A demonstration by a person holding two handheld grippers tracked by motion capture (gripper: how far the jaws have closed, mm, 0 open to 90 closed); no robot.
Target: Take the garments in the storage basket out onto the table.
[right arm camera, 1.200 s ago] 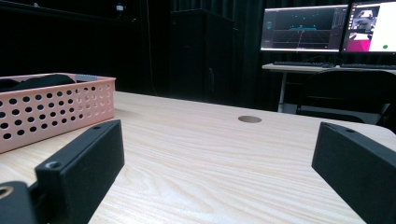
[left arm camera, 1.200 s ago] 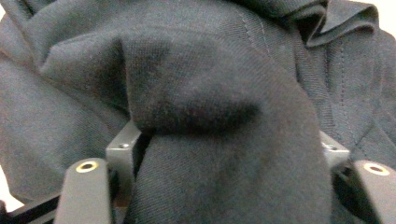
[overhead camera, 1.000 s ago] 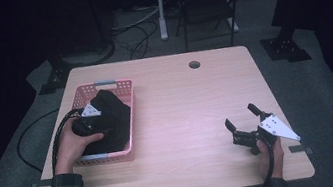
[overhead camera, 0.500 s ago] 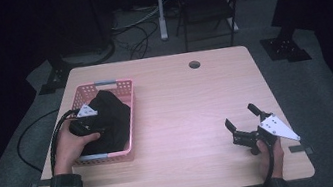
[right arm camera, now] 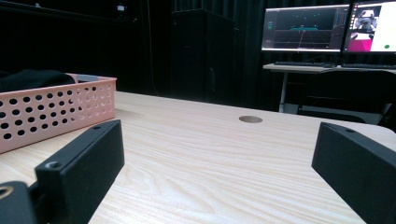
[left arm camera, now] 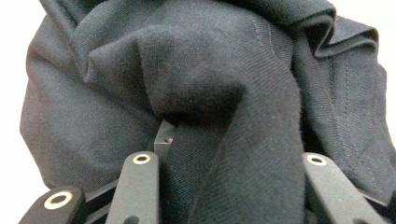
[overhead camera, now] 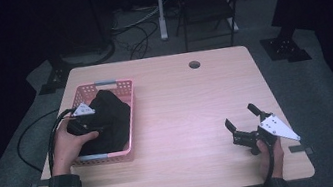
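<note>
A black garment [overhead camera: 113, 116] lies bunched in a pink perforated basket [overhead camera: 126, 86] at the table's left. A hand holds my left gripper [overhead camera: 99, 125] in the basket, tips buried in the cloth. In the left gripper view a thick fold of the garment [left arm camera: 224, 93] runs between the two jaws, so the left gripper [left arm camera: 229, 156] is shut on it. My right gripper [overhead camera: 240, 116] rests near the table's front right corner, held by the other hand, jaws spread wide with nothing between them. In its own view the right gripper [right arm camera: 219, 140] looks across bare wood toward the basket [right arm camera: 56, 116].
A round cable hole [overhead camera: 194, 64] is at the table's far edge. The wooden tabletop [overhead camera: 188, 115] lies between basket and right gripper. A chair [overhead camera: 205, 1] stands behind the table, and monitors [right arm camera: 303, 28] glow on a desk beyond.
The left hand has edged slightly farther along the basket against the garment. The right gripper has kept still.
</note>
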